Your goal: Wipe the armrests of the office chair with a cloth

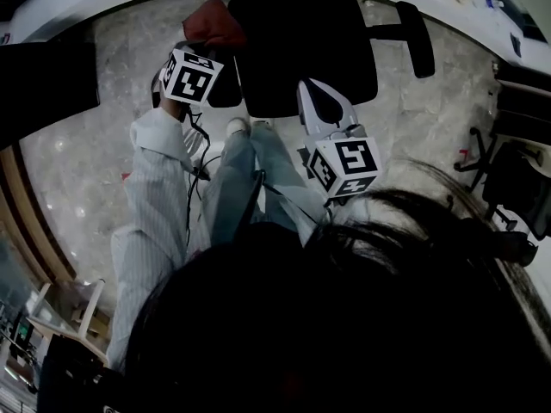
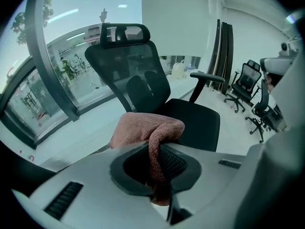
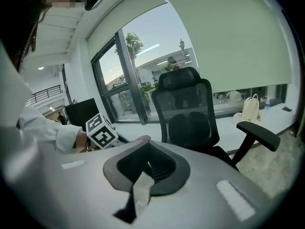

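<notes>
The black mesh office chair (image 1: 301,50) stands in front of me. In the head view my left gripper (image 1: 200,48) is shut on a reddish-brown cloth (image 1: 215,24) over the chair's left armrest (image 1: 225,89). The left gripper view shows that cloth (image 2: 145,128) bunched and pinched in the left gripper (image 2: 159,175), with the seat (image 2: 193,120) and the right armrest (image 2: 207,76) beyond. My right gripper (image 1: 308,89) hovers at the seat's front edge, shut and holding nothing. In its own view the right gripper (image 3: 143,175) faces the chair back (image 3: 186,109) and the right armrest (image 3: 259,133).
The person's jeans-clad legs (image 1: 250,175) and a shoe (image 1: 237,127) stand close to the chair base. Other office chairs (image 2: 248,82) stand to the right. A white bag (image 3: 249,108) rests on the window ledge. A small pale stand (image 1: 65,312) sits at the lower left.
</notes>
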`<state>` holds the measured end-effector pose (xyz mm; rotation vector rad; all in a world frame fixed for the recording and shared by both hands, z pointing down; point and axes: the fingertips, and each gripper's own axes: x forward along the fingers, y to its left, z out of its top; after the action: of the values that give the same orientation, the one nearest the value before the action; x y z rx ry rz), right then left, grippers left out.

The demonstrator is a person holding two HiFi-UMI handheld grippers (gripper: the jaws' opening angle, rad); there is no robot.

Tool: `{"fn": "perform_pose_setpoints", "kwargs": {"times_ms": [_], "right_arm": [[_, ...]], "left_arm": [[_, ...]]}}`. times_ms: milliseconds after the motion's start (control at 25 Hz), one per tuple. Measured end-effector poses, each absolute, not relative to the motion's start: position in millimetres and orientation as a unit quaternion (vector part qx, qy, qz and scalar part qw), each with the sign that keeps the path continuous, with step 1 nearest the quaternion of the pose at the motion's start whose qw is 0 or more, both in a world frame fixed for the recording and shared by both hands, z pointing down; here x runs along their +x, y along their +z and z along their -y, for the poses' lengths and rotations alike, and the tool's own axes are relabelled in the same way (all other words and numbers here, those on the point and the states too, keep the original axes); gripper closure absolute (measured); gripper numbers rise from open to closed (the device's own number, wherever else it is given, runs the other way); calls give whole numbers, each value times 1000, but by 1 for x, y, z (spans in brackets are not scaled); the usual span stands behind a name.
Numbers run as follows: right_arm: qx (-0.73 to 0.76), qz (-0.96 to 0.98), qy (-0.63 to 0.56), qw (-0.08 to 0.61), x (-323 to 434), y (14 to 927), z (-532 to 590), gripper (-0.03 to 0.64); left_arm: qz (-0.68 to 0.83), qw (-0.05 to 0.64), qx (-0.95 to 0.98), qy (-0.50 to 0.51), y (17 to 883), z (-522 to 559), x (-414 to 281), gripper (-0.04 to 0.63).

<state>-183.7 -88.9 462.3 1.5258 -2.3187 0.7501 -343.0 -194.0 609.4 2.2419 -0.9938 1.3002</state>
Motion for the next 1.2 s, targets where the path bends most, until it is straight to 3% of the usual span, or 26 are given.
{"fn": "perform_pose_setpoints", "kwargs": {"times_ms": [280, 920, 1200], "right_arm": [[531, 795, 262, 131, -174, 463, 80, 615], [504, 825, 235, 104, -200, 428, 68, 615], [492, 828, 247, 111, -210, 436, 57, 615]], "left_arm": [[333, 190, 791, 476, 613, 179, -329, 563], [283, 223, 807, 468, 598, 11, -324, 563], [307, 194, 814, 454, 587, 34, -323, 563]]}}
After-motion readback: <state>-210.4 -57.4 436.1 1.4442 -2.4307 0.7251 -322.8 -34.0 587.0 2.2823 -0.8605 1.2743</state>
